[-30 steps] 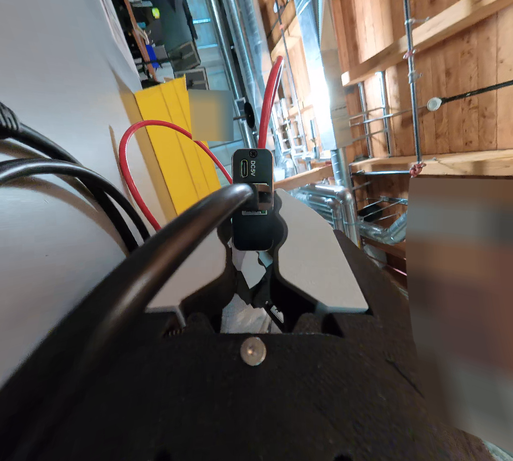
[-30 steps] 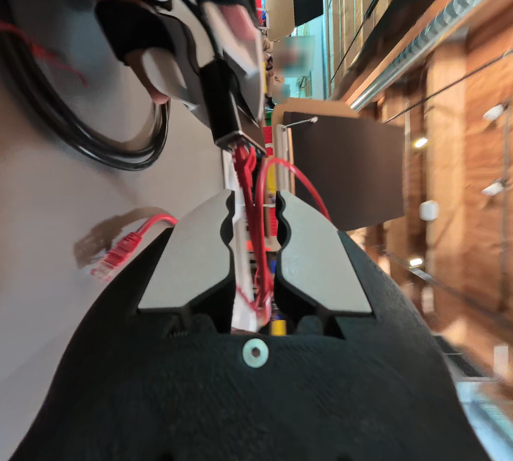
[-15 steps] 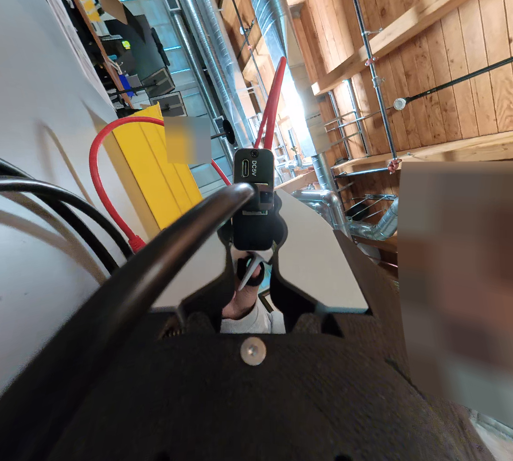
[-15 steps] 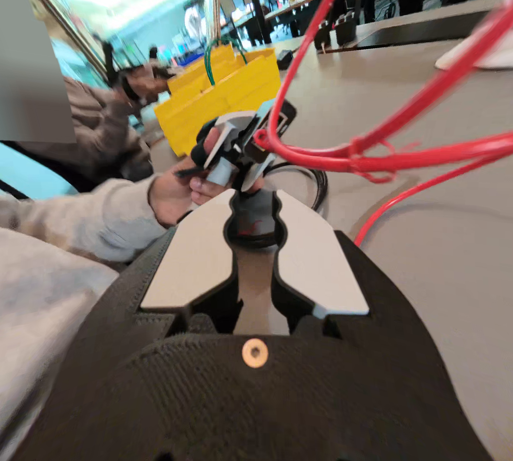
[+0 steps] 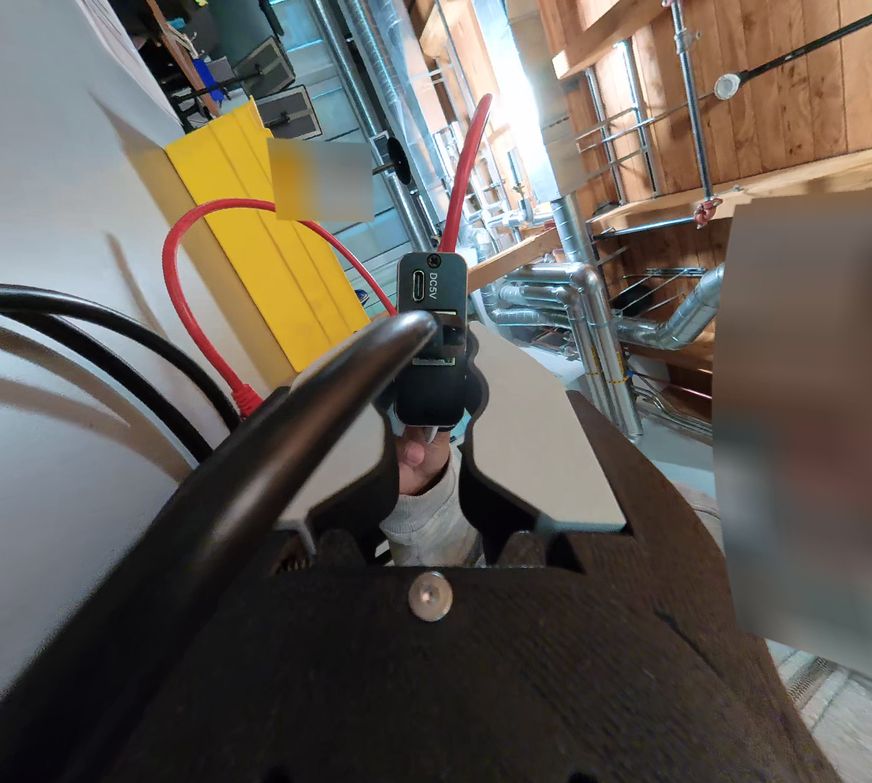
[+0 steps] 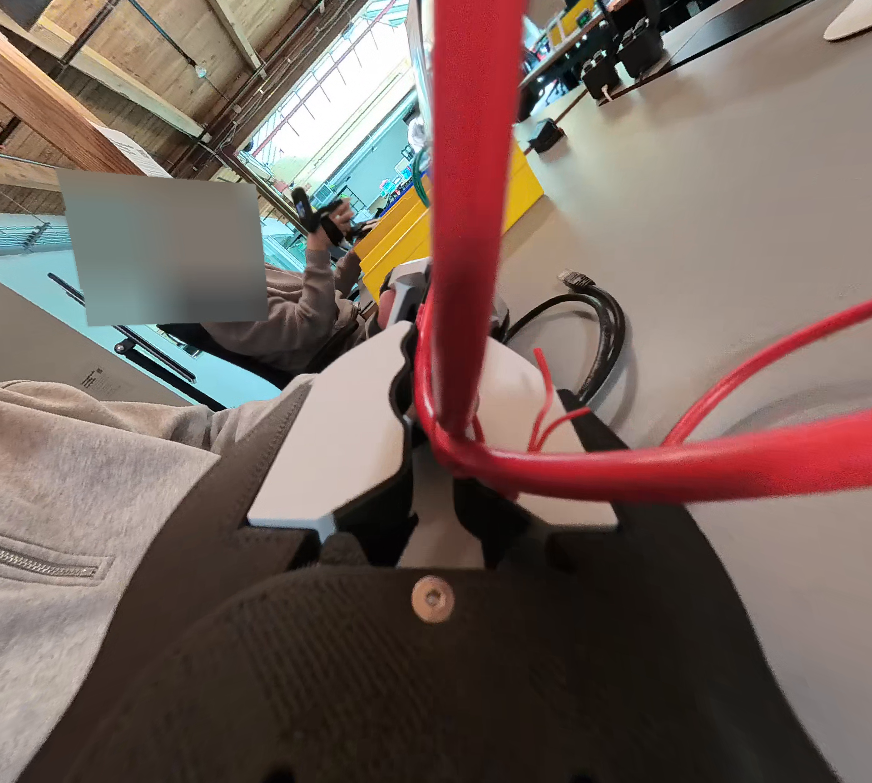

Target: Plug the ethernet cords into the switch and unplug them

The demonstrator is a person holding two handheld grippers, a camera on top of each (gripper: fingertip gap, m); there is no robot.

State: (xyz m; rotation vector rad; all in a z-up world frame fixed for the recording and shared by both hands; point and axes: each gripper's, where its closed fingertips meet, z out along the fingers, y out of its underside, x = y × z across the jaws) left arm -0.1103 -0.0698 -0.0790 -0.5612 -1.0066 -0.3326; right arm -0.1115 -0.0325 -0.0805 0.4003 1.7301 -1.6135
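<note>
My left gripper (image 5: 431,383) is shut on the small black switch (image 5: 431,284) and holds it upright above the grey table (image 5: 71,218). A thick black cord (image 5: 302,430) is plugged into the switch's near face. A red ethernet cord (image 5: 465,175) rises from its far end, and a loose red plug (image 5: 245,397) lies on the table. In the right wrist view the tied red cord bundle (image 6: 472,147) hangs close across my right gripper (image 6: 441,345) and runs through its narrow gap, hiding it. The left gripper (image 6: 406,289) shows just beyond.
A yellow bin (image 5: 264,251) stands on the table behind the switch and also shows in the right wrist view (image 6: 524,189). The coiled black cord (image 6: 608,336) lies on the table (image 6: 708,218). Another person (image 6: 321,279) sits behind. A black mat (image 6: 755,20) lies at the back.
My right gripper has pulled back from the switch and swung round, and the red cord bundle now hangs right before its camera. My left gripper still holds the switch, slightly turned.
</note>
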